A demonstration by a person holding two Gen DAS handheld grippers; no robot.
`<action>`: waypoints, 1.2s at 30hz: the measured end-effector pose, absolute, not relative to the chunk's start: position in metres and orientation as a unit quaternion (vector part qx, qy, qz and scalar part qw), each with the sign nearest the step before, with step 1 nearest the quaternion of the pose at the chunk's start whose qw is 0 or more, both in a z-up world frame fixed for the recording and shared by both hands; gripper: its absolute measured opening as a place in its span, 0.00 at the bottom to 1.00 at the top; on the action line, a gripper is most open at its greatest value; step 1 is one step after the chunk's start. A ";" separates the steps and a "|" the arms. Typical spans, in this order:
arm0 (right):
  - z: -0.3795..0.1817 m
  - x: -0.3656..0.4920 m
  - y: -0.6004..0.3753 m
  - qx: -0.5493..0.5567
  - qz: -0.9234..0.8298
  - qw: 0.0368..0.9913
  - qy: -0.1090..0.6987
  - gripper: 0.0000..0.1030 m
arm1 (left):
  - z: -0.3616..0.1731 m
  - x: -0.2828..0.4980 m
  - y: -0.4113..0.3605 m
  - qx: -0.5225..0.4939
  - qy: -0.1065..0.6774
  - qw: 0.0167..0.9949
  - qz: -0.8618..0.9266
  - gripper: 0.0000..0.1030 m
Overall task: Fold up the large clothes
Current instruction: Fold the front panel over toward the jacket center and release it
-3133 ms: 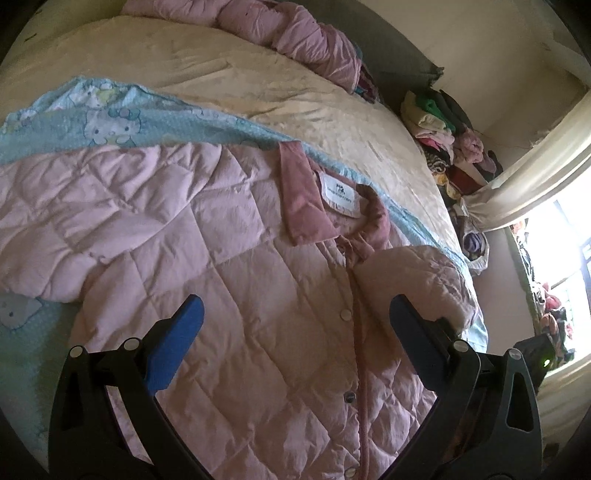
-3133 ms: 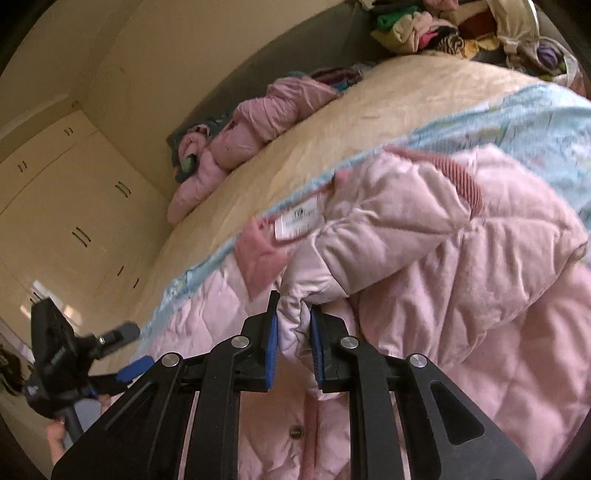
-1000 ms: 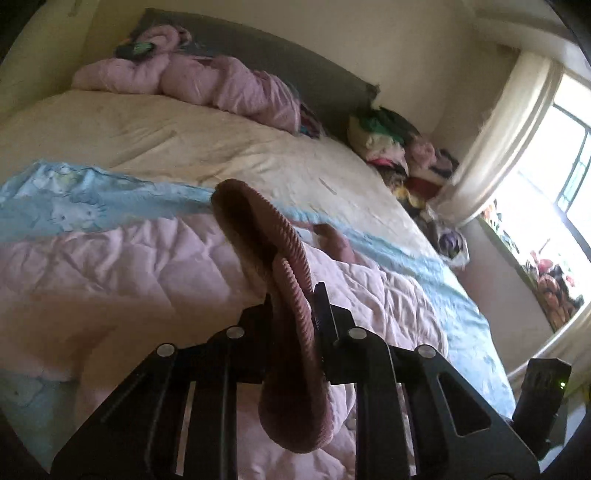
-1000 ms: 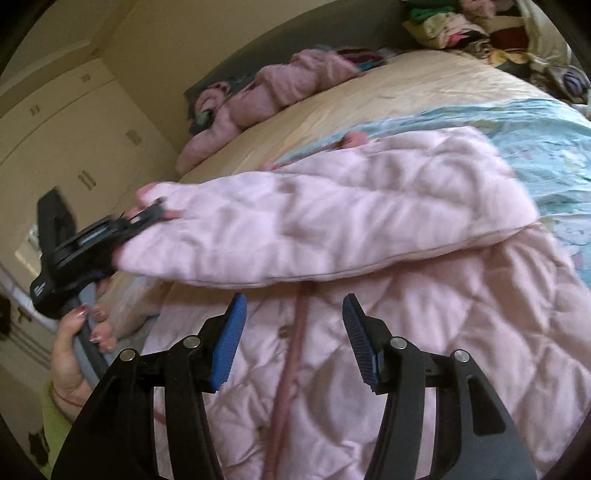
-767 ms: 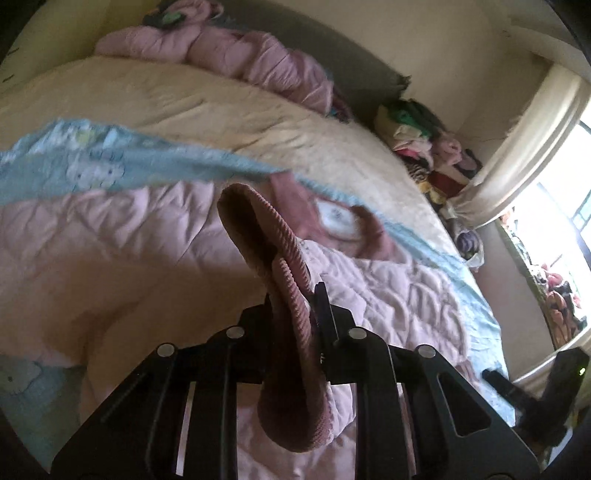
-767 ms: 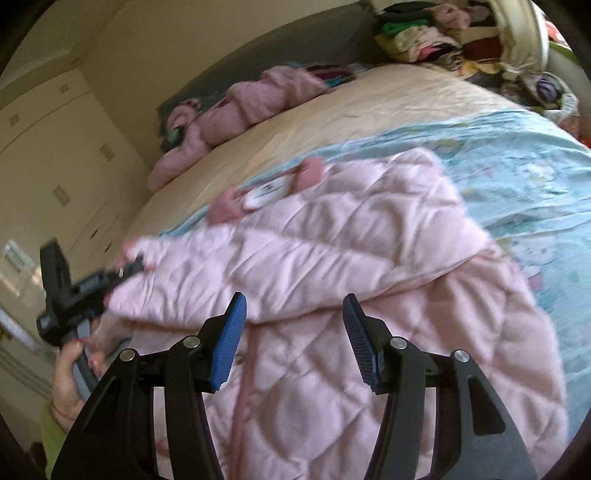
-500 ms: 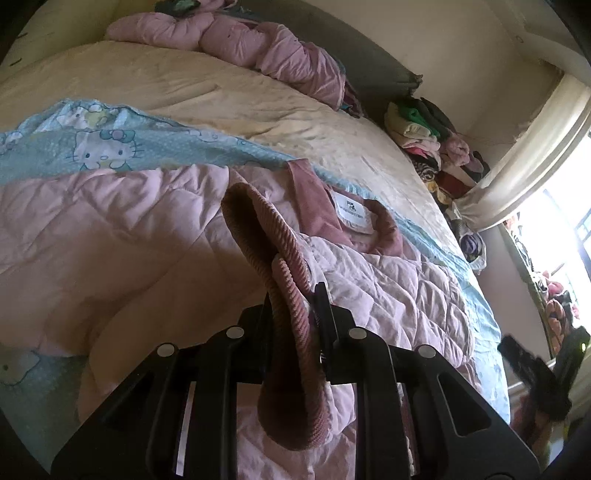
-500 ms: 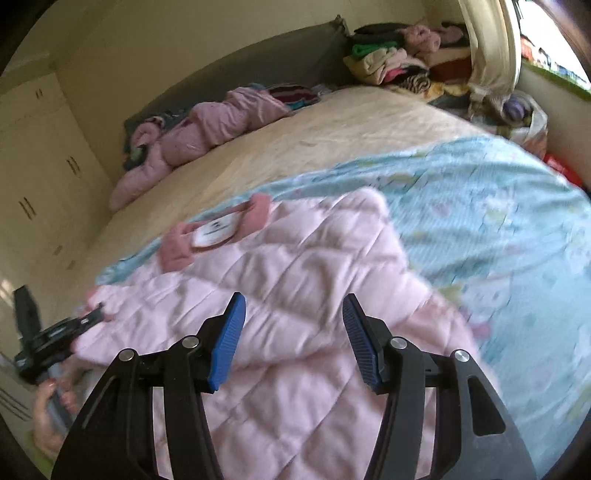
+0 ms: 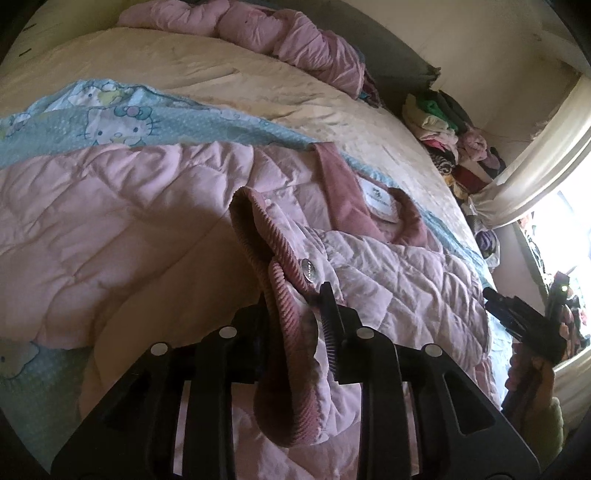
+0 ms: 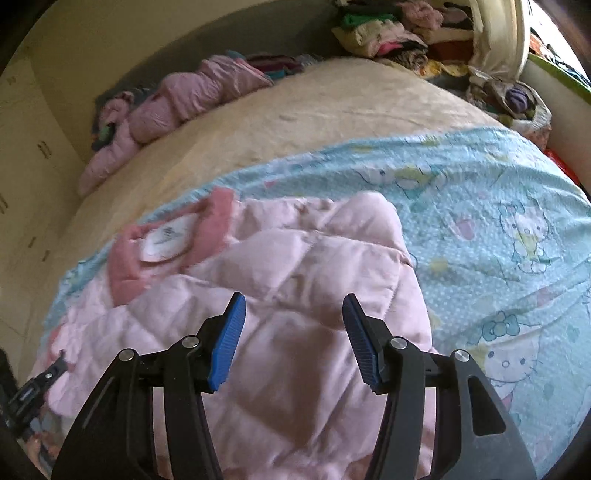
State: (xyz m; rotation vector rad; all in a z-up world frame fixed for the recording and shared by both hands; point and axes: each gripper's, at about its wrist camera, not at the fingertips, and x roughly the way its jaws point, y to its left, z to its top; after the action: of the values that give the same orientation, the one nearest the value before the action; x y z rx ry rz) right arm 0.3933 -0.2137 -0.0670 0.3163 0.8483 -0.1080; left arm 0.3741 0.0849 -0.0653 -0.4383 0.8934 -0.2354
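The pink quilted jacket [image 9: 147,236] lies spread on the bed [image 9: 229,85], on top of a light-blue cartoon-print sheet [image 9: 110,122]. Its darker pink collar [image 9: 340,184], with a white label [image 9: 380,197] inside, points toward the far side of the bed.

Left gripper [image 9: 295,314]: jaws closed on the ribbed sleeve cuff [image 9: 255,236] of the jacket. The cuff stands up above the jaws, and a metal snap button [image 9: 307,270] shows on it just above the right finger. The sleeve runs from the cuff to the right, across the jacket front.

Right gripper [image 10: 293,339]: jaws open, holding nothing, with blue ribbed pads [image 10: 229,343] well apart. It hovers over the right shoulder area of the jacket, near the edge where the jacket meets the sheet.

A second pink padded garment [image 10: 177,99] lies bunched at the far end of the bed. A pile of mixed clothes [image 10: 384,29] sits at the far right, beside a cream curtain [image 9: 535,158].
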 end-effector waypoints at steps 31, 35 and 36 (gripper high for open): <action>-0.061 0.330 -0.168 0.133 0.026 0.913 0.385 0.80 | -0.037 0.354 0.012 -0.103 0.435 0.886 -0.120 0.91; -0.067 0.333 -0.167 0.131 0.027 0.909 0.394 0.80 | -0.069 0.363 0.001 -0.082 0.476 0.869 -0.105 0.91; -0.069 0.334 -0.168 0.133 0.025 0.907 0.398 0.80 | -0.080 0.366 -0.001 -0.075 0.487 0.865 -0.099 0.91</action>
State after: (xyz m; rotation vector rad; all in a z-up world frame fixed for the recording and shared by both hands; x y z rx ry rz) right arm 0.3337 -0.1677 -0.0691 0.2750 0.8211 0.0526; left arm 0.3660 -0.0006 -0.0797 -0.1580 1.0196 -0.2079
